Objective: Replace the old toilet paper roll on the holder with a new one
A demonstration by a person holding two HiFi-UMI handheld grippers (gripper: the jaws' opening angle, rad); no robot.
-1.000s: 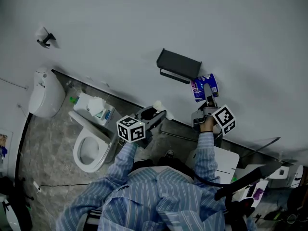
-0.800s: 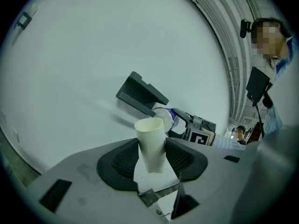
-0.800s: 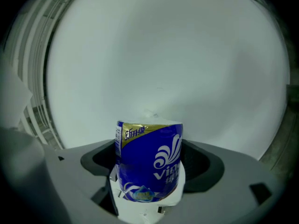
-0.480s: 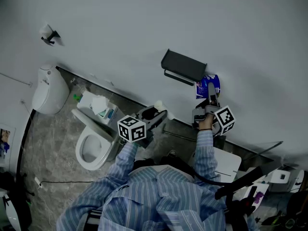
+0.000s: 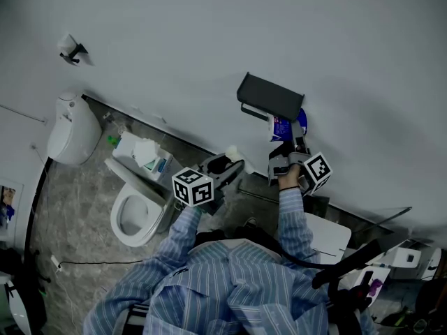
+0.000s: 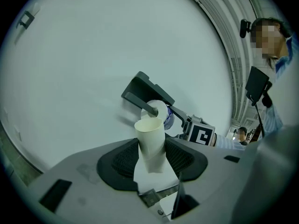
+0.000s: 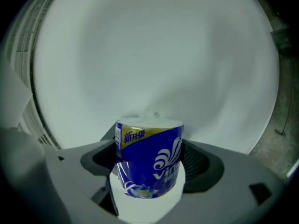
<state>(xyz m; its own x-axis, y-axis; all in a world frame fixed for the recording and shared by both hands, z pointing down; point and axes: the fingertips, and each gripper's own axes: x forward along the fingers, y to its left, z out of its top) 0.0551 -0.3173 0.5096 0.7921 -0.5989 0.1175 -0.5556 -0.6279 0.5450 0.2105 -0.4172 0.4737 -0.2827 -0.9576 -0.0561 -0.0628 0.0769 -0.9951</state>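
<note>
A dark wall holder [image 5: 270,97] with a lid and a bar below it hangs on the white wall; it also shows as the holder [image 6: 147,91] in the left gripper view. My right gripper [image 5: 285,139] is shut on a new roll in blue wrapper [image 5: 285,125], right under the holder's right end. That wrapped roll [image 7: 150,161] fills the right gripper view between the pads. My left gripper [image 5: 230,160] is lower left of the holder, shut on an empty cardboard tube [image 6: 152,143], which stands upright between its pads.
A toilet [image 5: 133,211] with items on its tank stands lower left. A white bin [image 5: 68,131] sits left of it by the wall. A small hook [image 5: 72,50] is on the wall upper left. A white unit [image 5: 327,234] is lower right.
My right gripper has moved left and rolled, bringing the wrapped roll from beside the holder's right end to just beneath it. The left gripper with the tube stayed put.
</note>
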